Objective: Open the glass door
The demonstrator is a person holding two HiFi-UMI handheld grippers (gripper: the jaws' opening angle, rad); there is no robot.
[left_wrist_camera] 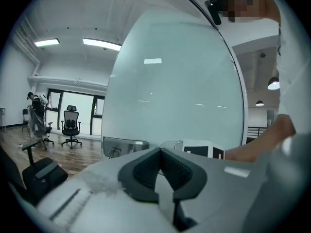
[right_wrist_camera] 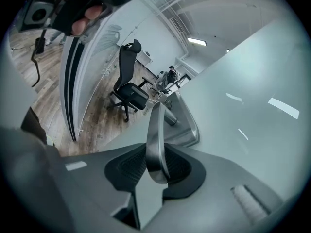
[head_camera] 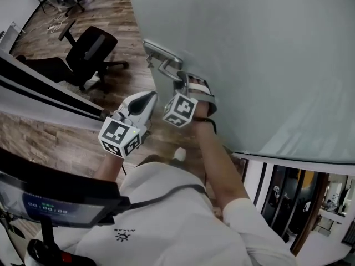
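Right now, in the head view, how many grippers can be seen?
2. The left gripper is at the left, jaws together and empty, beside the glass door. The right gripper is at the door handle, which stands between its jaws. None seems hidden.

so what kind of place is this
Probably an office: black swivel chairs on a wood floor, a frosted glass door with a lever handle, and strip lights overhead.
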